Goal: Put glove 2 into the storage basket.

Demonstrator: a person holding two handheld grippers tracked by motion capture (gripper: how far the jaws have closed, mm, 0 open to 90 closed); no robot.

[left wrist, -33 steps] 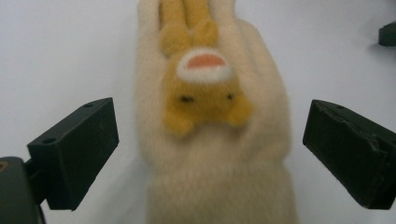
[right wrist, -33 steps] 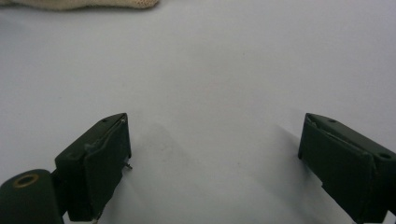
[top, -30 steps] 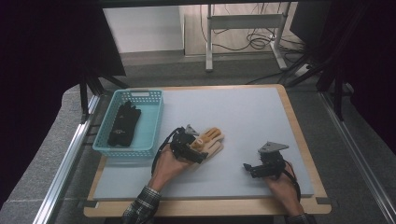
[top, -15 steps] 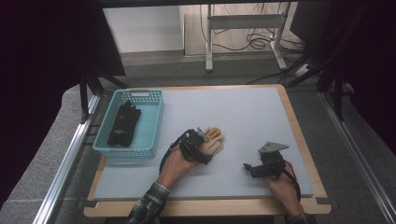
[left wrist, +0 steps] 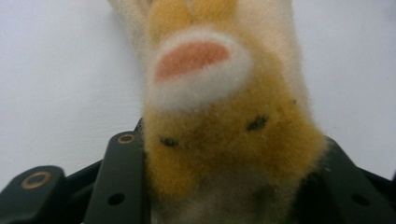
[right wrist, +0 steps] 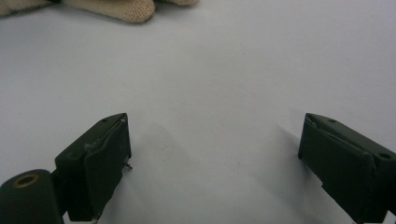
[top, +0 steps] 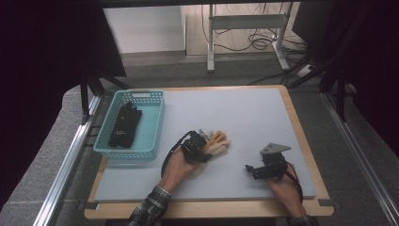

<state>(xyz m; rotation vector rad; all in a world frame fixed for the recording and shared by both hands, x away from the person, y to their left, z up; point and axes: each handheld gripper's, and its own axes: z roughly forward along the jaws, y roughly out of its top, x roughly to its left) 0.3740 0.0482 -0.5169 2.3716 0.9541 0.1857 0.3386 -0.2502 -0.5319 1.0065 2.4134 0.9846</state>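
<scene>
Fuzzy tan glove [top: 217, 145] is clamped between the just-closed jaws of the left tool [top: 196, 149] mid-counter; the right tool [top: 254, 170] is held released near the front edge.

Your high view: tabletop [top: 244, 117] evenly lit, surroundings dark, corners vignetted. Your left gripper view: plush glove [left wrist: 219, 116] soft, out of focus. Right gripper view: faint jaw shadows.

Fuzzy cream-and-orange glove [top: 217, 144] flat on the grey mat, fingers pointing right, cuff pinched.
</scene>
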